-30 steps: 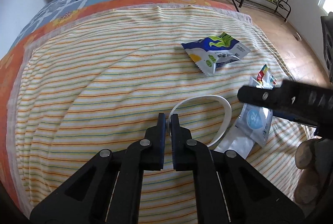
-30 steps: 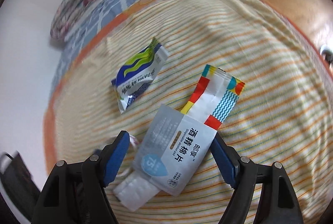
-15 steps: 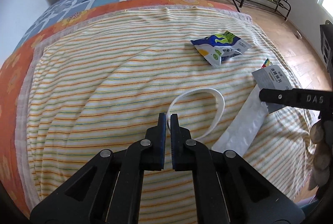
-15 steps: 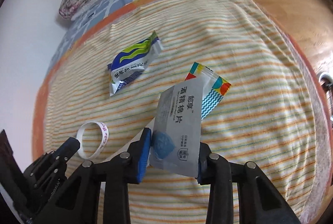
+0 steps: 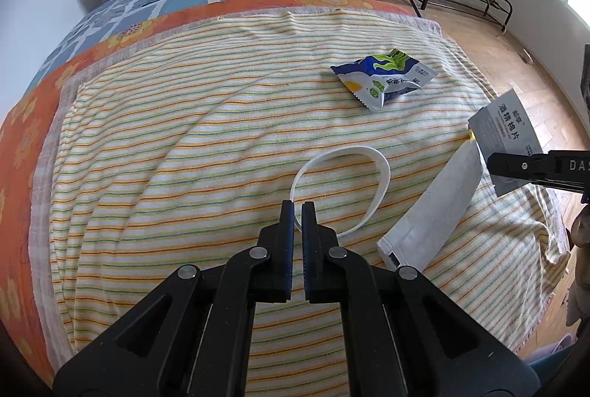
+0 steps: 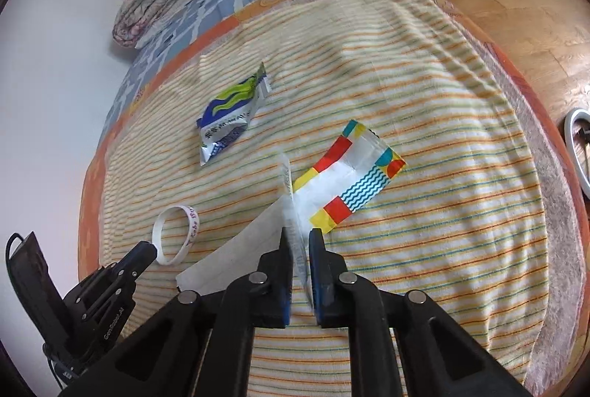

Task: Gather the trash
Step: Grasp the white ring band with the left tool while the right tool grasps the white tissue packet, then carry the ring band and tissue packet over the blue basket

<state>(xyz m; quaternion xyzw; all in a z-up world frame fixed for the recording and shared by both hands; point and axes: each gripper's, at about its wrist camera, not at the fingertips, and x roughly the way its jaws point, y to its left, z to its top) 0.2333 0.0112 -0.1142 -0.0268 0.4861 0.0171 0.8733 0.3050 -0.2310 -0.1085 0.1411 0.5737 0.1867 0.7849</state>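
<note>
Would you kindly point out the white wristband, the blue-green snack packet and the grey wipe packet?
white wristband (image 5: 383, 175): left wrist view, right side of the loop.
blue-green snack packet (image 6: 230, 118): right wrist view, middle of its printed face.
grey wipe packet (image 5: 507, 131): left wrist view, printed face above the clamping finger.

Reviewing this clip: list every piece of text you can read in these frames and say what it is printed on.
"酒精棉片": grey wipe packet held in the right gripper.
"DAS": side of the right gripper, cut off at the frame edge.
Blue-green snack wrapper: print too small to read.
White wristband: red lettering too blurred.
</note>
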